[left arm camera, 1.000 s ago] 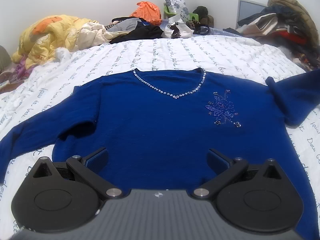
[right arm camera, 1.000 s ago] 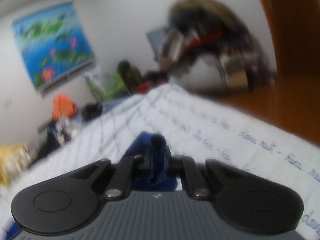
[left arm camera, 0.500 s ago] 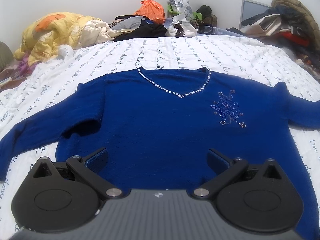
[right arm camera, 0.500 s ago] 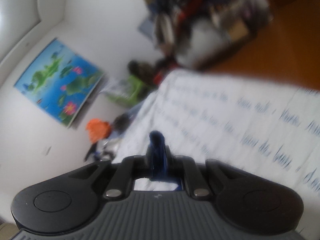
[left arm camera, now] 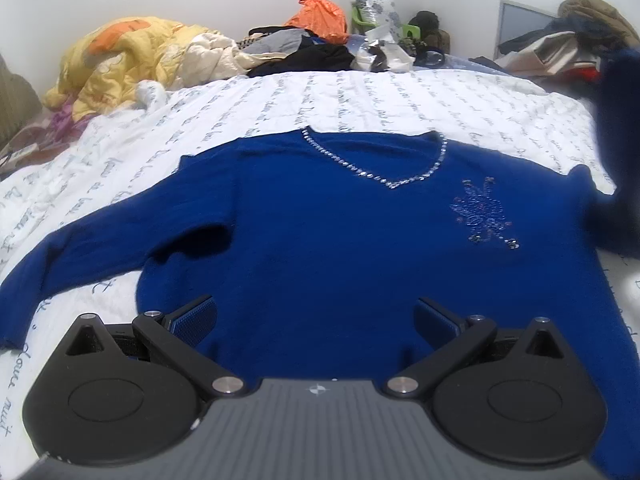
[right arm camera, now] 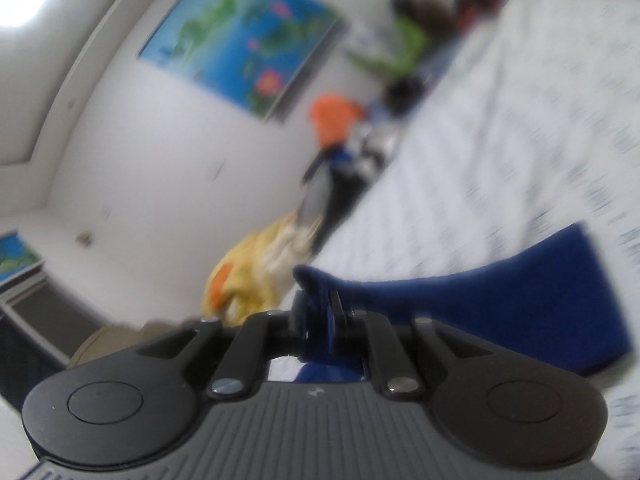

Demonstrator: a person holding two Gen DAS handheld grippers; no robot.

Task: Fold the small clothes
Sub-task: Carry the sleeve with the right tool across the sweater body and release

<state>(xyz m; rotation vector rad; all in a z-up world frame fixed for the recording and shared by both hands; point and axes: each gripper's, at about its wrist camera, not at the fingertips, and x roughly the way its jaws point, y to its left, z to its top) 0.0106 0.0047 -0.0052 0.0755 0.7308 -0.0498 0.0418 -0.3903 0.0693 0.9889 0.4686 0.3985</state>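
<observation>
**Mara:** On the bed (left arm camera: 400,92), from the left wrist view, the blue sweater (left arm camera: 340,248) lies face up and spread flat on the white printed sheet, V-neck away from the camera. One sleeve (left arm camera: 100,248) runs out flat toward the left edge. The left hand-held gripper (left arm camera: 316,316) hangs over the hem with its jaws wide apart and nothing between them.

**Ivo:** And the other sleeve?

**Mara:** At the far right edge it rises off the bed as a dark blue blur, so it is lifted, not lying.

**Ivo:** The right wrist view explains that. It is smeared, but the right hand-held gripper (right arm camera: 320,312) is clenched on the raised sleeve (right arm camera: 500,304), with a fold of cuff poking up between its pads. The cloth trails off to the right, above the sheet.

**Mara:** How would you expect the sweater to handle?

**Ivo:** My guess is soft, limp knit, light, and stretchy enough to sag and drag the body along. I would pinch it at the cuffs, shoulders or hem corners, taking a good fold of cloth. I would keep the pads off the beaded neckline (left arm camera: 384,176) and the sequin flower (left arm camera: 480,216), which could snag or shed.
</observation>
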